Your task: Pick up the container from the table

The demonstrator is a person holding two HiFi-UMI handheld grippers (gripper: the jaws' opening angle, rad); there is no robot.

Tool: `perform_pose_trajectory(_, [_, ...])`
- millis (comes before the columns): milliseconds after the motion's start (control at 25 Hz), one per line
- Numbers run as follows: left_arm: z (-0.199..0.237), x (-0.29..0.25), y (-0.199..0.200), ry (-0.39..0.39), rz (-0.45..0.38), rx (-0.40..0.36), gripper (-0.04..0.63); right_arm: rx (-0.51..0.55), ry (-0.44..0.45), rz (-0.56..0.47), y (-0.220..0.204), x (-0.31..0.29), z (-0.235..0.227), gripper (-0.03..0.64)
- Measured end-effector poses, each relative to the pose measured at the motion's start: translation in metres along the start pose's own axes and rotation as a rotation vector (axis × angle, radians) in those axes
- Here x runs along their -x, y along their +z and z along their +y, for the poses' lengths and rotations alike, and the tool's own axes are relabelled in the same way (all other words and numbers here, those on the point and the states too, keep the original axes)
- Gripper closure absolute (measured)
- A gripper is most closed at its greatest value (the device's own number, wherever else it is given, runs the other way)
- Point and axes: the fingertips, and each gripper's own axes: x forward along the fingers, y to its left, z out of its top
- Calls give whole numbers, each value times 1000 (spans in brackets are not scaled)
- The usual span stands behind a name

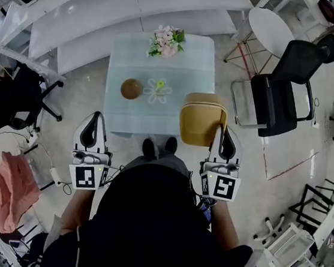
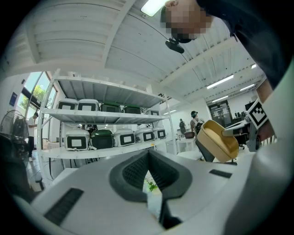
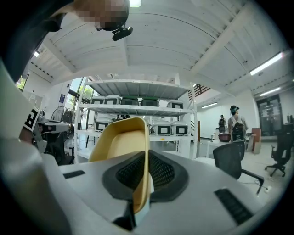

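Observation:
A yellow-tan container [image 1: 202, 119] hangs in the air off the right front corner of the pale glass table [image 1: 188, 60], clear of the top. My right gripper [image 1: 221, 135] is shut on its rim. In the right gripper view the container's wall [image 3: 120, 143] stands on edge, pinched between the dark pads of that gripper [image 3: 146, 155]. My left gripper [image 1: 95, 122] is held level at the table's left front corner with nothing in it. Its jaws [image 2: 148, 155] meet at the tips. From the left gripper view the container [image 2: 219, 140] shows at the right.
On the table stand a pink flower bunch [image 1: 166, 41], a brown bowl [image 1: 131, 88] and a flower-shaped piece [image 1: 158, 90]. A black office chair [image 1: 284, 93] stands to the right, a white bench [image 1: 109, 14] behind, a dark chair [image 1: 14, 102] to the left. Shelves with appliances [image 2: 105, 137] stand ahead.

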Motion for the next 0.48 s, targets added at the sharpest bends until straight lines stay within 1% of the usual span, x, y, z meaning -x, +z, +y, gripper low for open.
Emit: perform_pose_trajectory(480, [-3,-1,1,-3,-3,-11,592,3,25,16,2,-6,4,603])
